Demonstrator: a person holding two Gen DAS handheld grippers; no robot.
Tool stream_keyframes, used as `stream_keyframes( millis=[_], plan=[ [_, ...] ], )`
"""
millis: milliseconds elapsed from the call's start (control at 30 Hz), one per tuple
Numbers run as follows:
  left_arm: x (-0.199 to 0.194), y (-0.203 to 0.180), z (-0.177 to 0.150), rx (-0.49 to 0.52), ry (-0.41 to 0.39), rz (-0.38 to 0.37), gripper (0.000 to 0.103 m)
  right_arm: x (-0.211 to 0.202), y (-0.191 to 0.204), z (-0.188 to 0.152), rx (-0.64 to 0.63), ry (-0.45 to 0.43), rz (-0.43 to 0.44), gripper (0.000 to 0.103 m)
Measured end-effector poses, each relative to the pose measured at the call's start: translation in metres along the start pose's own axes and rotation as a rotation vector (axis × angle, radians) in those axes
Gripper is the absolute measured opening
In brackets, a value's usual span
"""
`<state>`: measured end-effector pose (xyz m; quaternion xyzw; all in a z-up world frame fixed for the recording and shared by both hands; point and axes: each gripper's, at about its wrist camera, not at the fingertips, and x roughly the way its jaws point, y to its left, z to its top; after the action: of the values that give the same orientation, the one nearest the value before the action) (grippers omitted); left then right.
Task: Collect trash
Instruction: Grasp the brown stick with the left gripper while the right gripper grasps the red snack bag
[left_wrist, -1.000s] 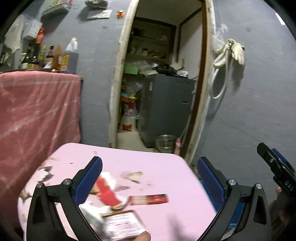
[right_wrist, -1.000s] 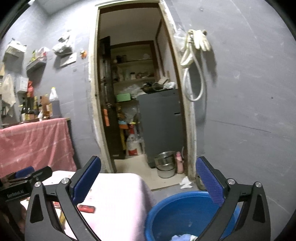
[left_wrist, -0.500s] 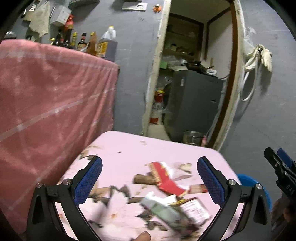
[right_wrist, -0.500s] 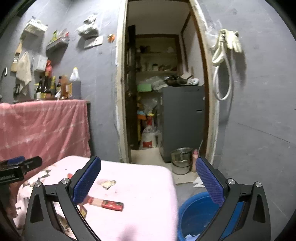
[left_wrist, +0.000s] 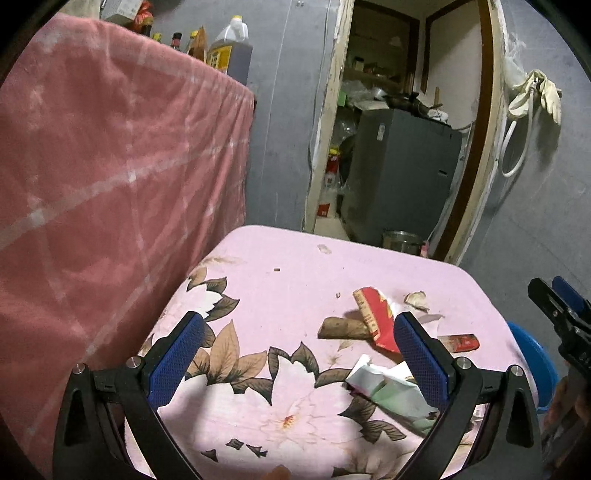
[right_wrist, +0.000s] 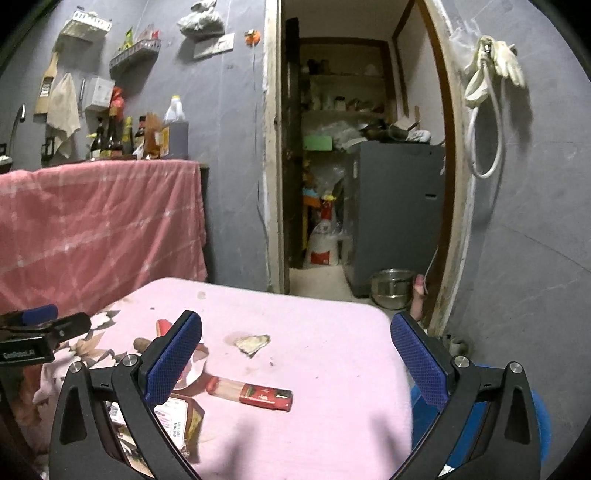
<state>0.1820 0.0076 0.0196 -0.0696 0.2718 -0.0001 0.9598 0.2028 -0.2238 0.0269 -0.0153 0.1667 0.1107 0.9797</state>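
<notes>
Hovering wide open and empty over the tabletop (left_wrist: 295, 273), left claw (left_wrist: 295, 362) and right claw (right_wrist: 295, 358) both gripping nothing. Lying just past the right claw, slightly left of its centre: red tube wrapper (right_wrist: 255, 395), long axis running crosswise to the fingers, nearer this claw than the left one. Sitting by the left claw's right finger: crumpled white-green paper (left_wrist: 384, 387), then red packet (left_wrist: 373, 317) and brown scrap (left_wrist: 343, 328) farther on. Peeking past the tabletop's right edge: blue basin (left_wrist: 535, 362). Compared with a second ago, sweeping leftward with both views, showing more tabletop and litter, less basin.
</notes>
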Motion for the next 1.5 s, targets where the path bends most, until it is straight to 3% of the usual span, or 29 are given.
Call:
stream_keyframes(
  millis=[300,600,667,767,867,1000,1200,1333,1500],
  plan=[
    [0.025,0.008,0.000,0.005,0.076,-0.035,0.099,0.024,0.012,-0.003,-0.004,0.080,0.067,0.102],
    [0.045,0.006,0.004,0.017,0.139,-0.086,0.076,0.053,0.027,-0.008,-0.025,0.196,0.143,0.075],
    [0.047,0.007,0.005,0.016,0.147,-0.091,0.072,0.059,0.030,-0.010,-0.028,0.222,0.163,0.062],
    [0.051,0.008,0.005,0.012,0.162,-0.098,0.066,0.067,0.035,-0.013,-0.031,0.260,0.188,0.051],
    [0.057,0.007,0.007,0.008,0.184,-0.114,0.061,0.076,0.040,-0.015,-0.037,0.300,0.219,0.048],
    [0.063,0.007,0.008,0.007,0.209,-0.143,0.057,0.085,0.047,-0.020,-0.045,0.353,0.262,0.047],
    [0.068,0.008,0.010,0.008,0.230,-0.169,0.055,0.093,0.052,-0.024,-0.046,0.398,0.296,0.028],
    [0.071,0.003,0.011,0.016,0.239,-0.180,0.054,0.095,0.053,-0.025,-0.045,0.414,0.314,0.009],
    [0.074,0.000,0.011,0.027,0.251,-0.190,0.054,0.095,0.056,-0.025,-0.054,0.410,0.306,0.005]
  ],
)
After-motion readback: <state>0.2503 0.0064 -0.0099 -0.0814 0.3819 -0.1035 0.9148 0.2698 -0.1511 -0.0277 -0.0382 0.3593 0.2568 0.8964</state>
